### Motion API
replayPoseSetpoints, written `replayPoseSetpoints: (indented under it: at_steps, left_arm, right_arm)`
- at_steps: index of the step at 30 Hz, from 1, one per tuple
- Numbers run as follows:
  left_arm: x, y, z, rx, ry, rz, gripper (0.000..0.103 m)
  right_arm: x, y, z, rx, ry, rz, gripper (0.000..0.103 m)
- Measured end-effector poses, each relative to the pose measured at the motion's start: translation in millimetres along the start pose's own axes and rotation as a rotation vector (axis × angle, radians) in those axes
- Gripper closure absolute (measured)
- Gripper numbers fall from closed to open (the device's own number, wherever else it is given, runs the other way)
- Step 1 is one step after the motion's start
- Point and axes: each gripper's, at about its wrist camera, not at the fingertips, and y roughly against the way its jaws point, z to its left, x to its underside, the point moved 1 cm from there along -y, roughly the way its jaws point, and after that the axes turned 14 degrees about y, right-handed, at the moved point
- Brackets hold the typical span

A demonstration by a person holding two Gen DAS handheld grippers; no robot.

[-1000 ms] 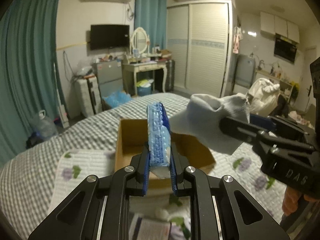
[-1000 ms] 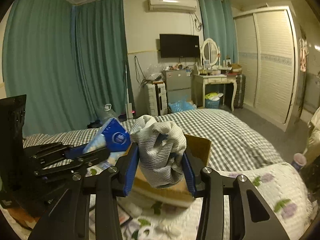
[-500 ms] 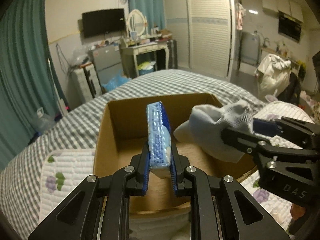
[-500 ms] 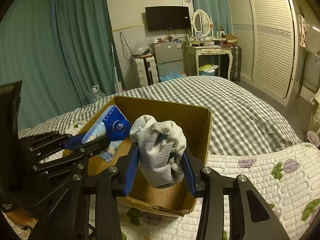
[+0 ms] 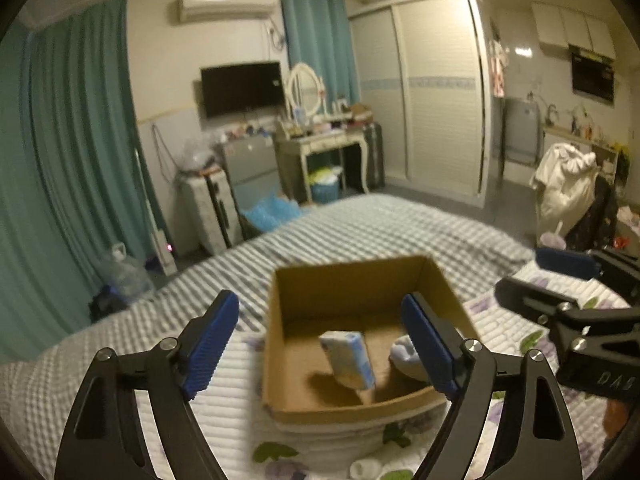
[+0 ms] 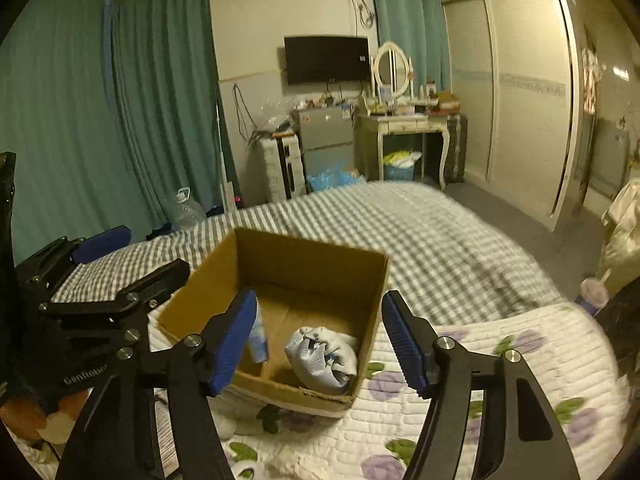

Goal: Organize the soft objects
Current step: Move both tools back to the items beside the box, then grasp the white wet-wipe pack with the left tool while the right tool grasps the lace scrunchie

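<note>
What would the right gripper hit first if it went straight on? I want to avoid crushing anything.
Probably the sock in the box: it lies between the open right gripper fingers, low in view. Depth is unclear; the box's near wall might come first.

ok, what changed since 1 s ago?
Both grippers let go: left gripper dropped the blue-and-white tissue pack, right gripper dropped the balled grey knit sock. Both now lie in the brown cardboard box, jaws open above. Box unmoved on the bed.

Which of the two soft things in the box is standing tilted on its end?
The blue-and-white tissue pack stands tilted in the cardboard box; the grey balled sock lies slumped in the corner.
</note>
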Motion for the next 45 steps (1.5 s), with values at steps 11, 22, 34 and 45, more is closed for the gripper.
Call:
replayPoseSetpoints:
  at_steps: [11, 22, 34, 45]
  left_arm:
    - [-23, 131, 20, 0.045, 0.028, -0.136, 0.004]
    - [57, 129, 40, 0.008, -0.039, -0.046, 0.004]
    - [170, 37, 86, -0.060, 0.082, 0.231, 0.006]
    - [206, 12, 79, -0.001, 0.039, 0.304, 0.011]
  right_arm:
    - [-40, 160, 37, 0.090, 0.111, -0.106, 0.008]
    - [17, 174, 81, 0.058, 0.176, -0.029, 0.000]
    - [139, 51, 63, 0.042, 0.109, 0.240, 0.000]
    - [179, 2, 64, 0.044, 0.040, 0.354, 0.019]
